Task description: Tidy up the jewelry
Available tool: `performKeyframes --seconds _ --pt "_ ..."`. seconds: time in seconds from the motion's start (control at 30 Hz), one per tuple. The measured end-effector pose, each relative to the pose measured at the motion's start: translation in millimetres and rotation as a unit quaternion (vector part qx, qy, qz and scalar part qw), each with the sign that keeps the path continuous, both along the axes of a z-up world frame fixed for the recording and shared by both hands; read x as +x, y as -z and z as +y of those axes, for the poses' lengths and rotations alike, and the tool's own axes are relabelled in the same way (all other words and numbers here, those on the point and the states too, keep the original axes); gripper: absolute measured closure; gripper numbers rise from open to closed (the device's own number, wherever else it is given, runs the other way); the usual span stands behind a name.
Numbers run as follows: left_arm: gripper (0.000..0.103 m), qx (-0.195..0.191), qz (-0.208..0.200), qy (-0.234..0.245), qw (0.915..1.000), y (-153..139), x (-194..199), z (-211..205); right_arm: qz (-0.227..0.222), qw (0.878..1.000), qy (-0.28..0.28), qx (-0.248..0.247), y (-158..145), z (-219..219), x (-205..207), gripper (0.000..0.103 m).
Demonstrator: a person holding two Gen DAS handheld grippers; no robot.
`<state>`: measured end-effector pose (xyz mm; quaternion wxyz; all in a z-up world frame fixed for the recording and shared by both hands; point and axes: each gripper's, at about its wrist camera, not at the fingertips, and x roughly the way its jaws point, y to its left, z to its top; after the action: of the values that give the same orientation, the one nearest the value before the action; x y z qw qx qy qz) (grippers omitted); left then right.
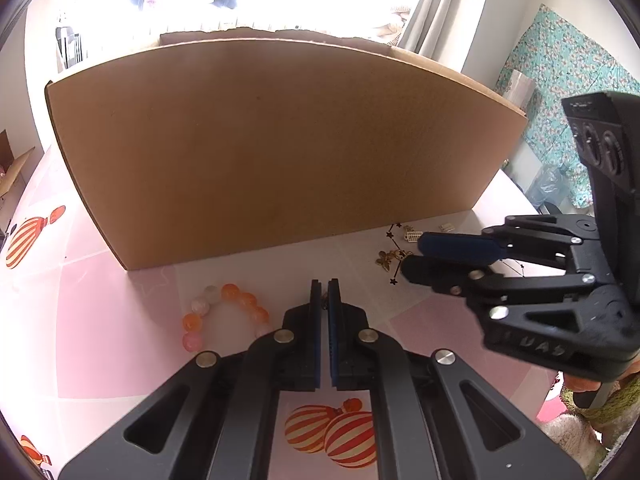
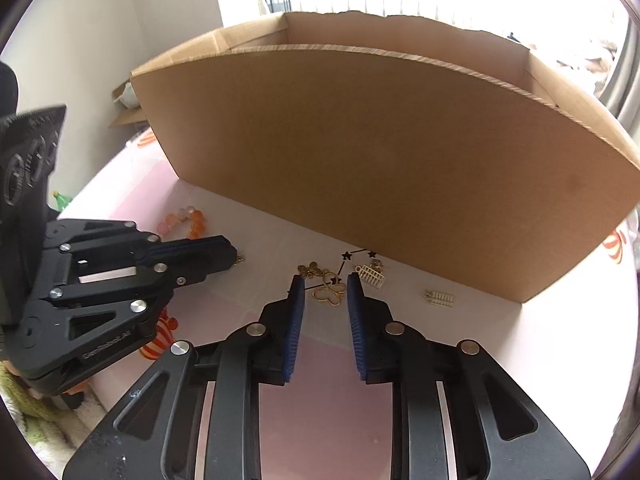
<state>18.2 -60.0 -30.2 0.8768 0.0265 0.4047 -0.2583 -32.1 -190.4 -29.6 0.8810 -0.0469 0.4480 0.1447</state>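
Observation:
My left gripper [image 1: 325, 286] is shut on a small gold charm [image 2: 240, 259] that pokes out at its tip; it also shows in the right wrist view [image 2: 230, 254]. An orange and white bead bracelet [image 1: 224, 312] lies on the table left of it. My right gripper [image 2: 324, 284] is open, its jaws either side of a gold butterfly pendant [image 2: 329, 295] on a black star necklace [image 2: 346, 256]. A smaller gold butterfly charm [image 2: 310, 270] and two gold comb-shaped charms [image 2: 374, 276] [image 2: 440, 299] lie nearby. The right gripper shows in the left wrist view [image 1: 414, 254].
A large open cardboard box [image 2: 380, 140] stands right behind the jewelry, its front wall close to both grippers. The table [image 1: 100, 300] has a pink cloth with hot-air balloon prints. A smaller box [image 2: 128, 112] sits far left.

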Motion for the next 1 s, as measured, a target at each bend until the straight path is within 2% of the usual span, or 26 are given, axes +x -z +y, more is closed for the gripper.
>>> performKeyframes --seconds 0.13,0.23,0.37,0.53,0.6,0.63,0.67,1.0 --pt "0.1 0.003 -0.002 0.0 1.0 -0.6 -0.3 -2.1 -0.007 1.0 -0.001 -0.016 5.2 11.4 5.9 0.082" --pt "0.1 0.006 -0.003 0.0 1.0 -0.6 -0.9 -4.1 -0.007 1.0 -0.001 -0.024 9.7 23.7 7.6 0.09" --pt "0.1 0.005 -0.002 -0.001 1.0 -0.7 -1.0 -4.8 -0.003 1.0 0.002 -0.013 8.8 24.5 10.8 0.092" --pt "0.1 0.004 -0.002 -0.001 1.0 -0.4 -0.9 -5.4 0.0 1.0 0.005 -0.004 8.6 19.7 12.0 0.092" --pt "0.1 0.004 -0.002 -0.001 1.0 -0.5 -0.8 -5.2 0.001 1.0 0.006 -0.001 9.8 -3.0 6.1 0.092" --pt "0.1 0.004 -0.002 -0.001 1.0 -0.5 -0.8 -5.1 0.0 1.0 0.006 -0.001 9.1 -3.8 5.8 0.1" --pt "0.1 0.004 -0.002 -0.002 1.0 -0.2 -0.8 -5.7 0.002 1.0 0.005 0.0 9.1 -4.3 5.7 0.103" --pt "0.1 0.001 -0.014 0.004 0.9999 -3.1 -6.2 -6.7 0.003 1.0 0.015 0.012 -3.2 -24.9 -4.1 0.101"
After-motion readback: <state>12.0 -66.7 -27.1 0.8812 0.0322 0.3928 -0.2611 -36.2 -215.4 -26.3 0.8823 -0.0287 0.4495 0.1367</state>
